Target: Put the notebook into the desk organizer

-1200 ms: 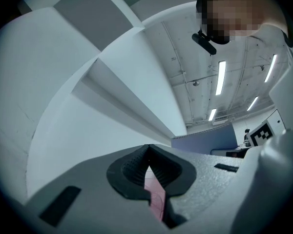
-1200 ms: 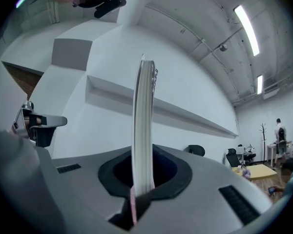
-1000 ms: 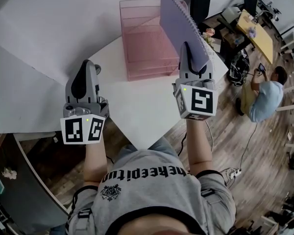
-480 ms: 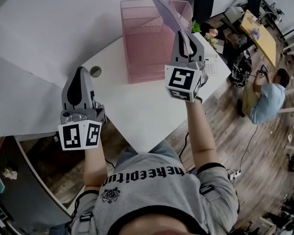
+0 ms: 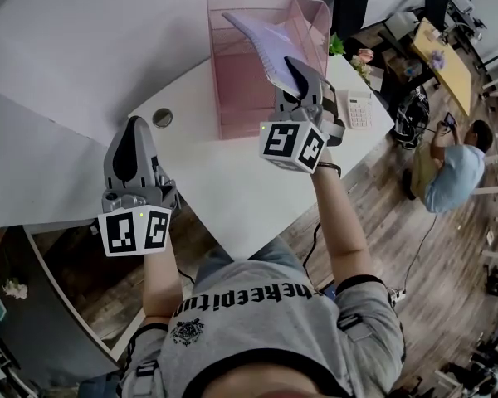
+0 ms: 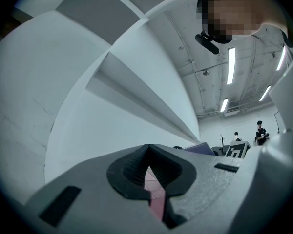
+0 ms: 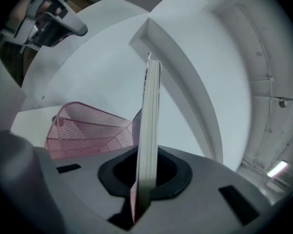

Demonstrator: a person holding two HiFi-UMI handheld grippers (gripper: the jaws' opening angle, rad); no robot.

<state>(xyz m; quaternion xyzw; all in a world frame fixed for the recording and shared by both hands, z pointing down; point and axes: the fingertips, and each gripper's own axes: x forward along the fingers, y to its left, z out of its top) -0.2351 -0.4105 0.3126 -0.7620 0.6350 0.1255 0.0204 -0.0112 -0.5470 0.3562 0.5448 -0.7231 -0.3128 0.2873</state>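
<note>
Vs. 1 s ago, notebook is rolled from upright to near flat and lowered over pink desk organizer, clamped edge-on in right gripper jaws. Left gripper jaws are closed together, empty.

In the lower middle of the head view, a line of dark letters ran across the chest of the person's grey T-shirt. It read roughly "heKeepitun", and its ends were unclear. A round emblem below it was too small to read. The cubes on the left gripper and right gripper bore only black-and-white square patterns. The keys of the calculator at upper right were illegible.
</note>
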